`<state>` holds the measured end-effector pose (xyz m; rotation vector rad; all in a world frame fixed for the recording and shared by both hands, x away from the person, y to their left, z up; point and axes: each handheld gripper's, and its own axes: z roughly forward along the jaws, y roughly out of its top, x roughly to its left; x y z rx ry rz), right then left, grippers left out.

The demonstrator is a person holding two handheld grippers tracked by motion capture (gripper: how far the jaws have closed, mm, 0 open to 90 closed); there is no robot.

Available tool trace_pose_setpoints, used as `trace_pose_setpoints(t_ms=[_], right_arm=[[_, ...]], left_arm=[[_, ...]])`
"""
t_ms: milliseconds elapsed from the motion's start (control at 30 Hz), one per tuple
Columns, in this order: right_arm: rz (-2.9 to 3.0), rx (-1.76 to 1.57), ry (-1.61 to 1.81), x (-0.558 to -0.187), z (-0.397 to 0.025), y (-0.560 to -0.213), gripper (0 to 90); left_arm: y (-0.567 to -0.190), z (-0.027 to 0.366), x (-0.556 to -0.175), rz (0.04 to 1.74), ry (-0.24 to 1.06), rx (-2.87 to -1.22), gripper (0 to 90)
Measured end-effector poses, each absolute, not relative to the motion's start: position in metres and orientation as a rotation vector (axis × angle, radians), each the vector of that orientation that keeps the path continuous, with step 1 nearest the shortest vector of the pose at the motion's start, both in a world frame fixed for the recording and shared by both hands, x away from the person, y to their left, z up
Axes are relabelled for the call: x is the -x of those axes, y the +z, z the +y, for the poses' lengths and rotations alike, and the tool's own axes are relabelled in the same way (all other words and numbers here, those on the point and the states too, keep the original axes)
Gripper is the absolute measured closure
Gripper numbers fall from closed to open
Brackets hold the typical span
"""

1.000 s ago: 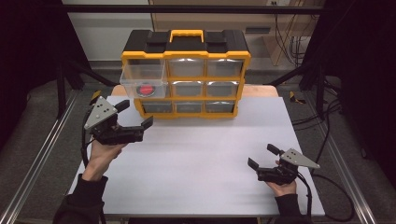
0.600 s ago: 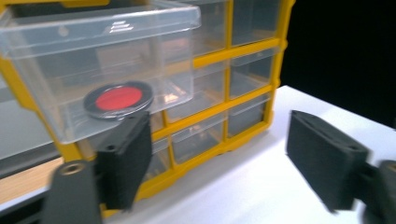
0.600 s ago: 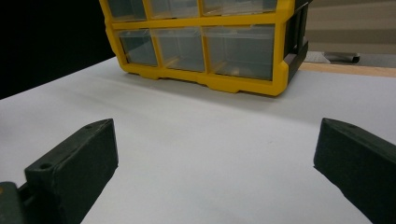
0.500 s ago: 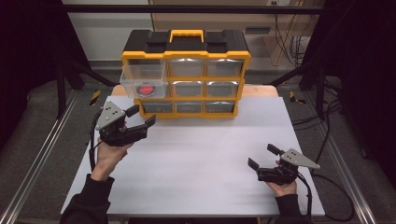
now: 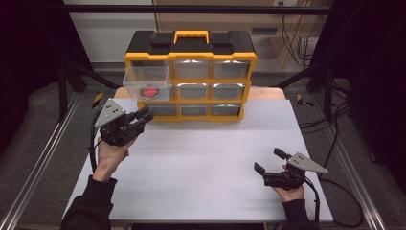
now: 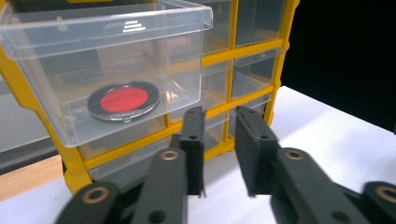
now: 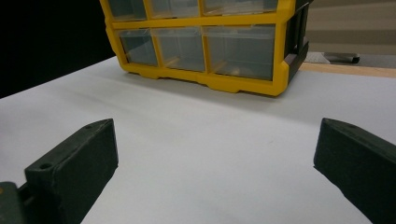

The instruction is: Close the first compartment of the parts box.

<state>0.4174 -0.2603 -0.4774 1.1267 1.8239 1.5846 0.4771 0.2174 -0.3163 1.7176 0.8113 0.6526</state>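
1. The white rectangular worktop (image 5: 201,163) lies under both of your grippers, and your right gripper rests low over its near right part.
2. The yellow-and-black plastic organiser cabinet with clear drawers (image 5: 191,76) stands ahead of both sets of jaws, at the far edge of the worktop. In the right gripper view its bottom row of drawers sits well beyond the jaws.
3. The clear plastic drawer pulled out of the cabinet's left column (image 5: 147,86) hangs open just above and ahead of your left jaws; in the left gripper view it sits up and to the left of them (image 6: 112,70).
4. Your left gripper (image 5: 143,116) is raised near the cabinet's lower left corner. Its jaws are nearly together, with a narrow gap, and hold nothing (image 6: 219,149).
5. Your right gripper (image 5: 270,161) is well apart from the cabinet, jaws spread wide and holding nothing.
6. The round red disc with a dark rim (image 6: 123,101) lies flat on the open drawer's floor, above and left of your left jaws, not touching them.
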Motion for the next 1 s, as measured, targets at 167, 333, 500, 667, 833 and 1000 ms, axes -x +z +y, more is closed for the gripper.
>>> trace_pose_setpoints(t_ms=[167, 333, 500, 667, 833, 1000], right_arm=[[1.829, -1.127, 1.579, -0.418, -0.26, -0.478, 0.3], [1.824, -1.131, 1.585, -0.417, -0.26, -0.477, 0.3], [1.829, -1.126, 1.579, -0.418, -0.26, -0.478, 0.3], [1.829, -1.125, 1.578, -0.418, -0.26, -0.478, 0.3], [1.833, -1.124, 1.575, -0.418, -0.259, -0.478, 0.3], [1.83, -1.131, 1.58, -0.418, -0.259, -0.478, 0.3]], left_arm=[[-0.311, 0.217, -0.483, 0.816, 0.655, -1.713, 85.5], [-0.305, 0.216, -0.49, 0.806, 0.66, -1.723, 89.1], [-0.297, 0.214, -0.496, 0.796, 0.666, -1.73, 89.2], [-0.293, 0.212, -0.503, 0.798, 0.671, -1.753, 89.2], [-0.292, 0.212, -0.512, 0.819, 0.694, -1.77, 89.2], [-0.294, 0.214, -0.52, 0.847, 0.693, -1.769, 89.2]])
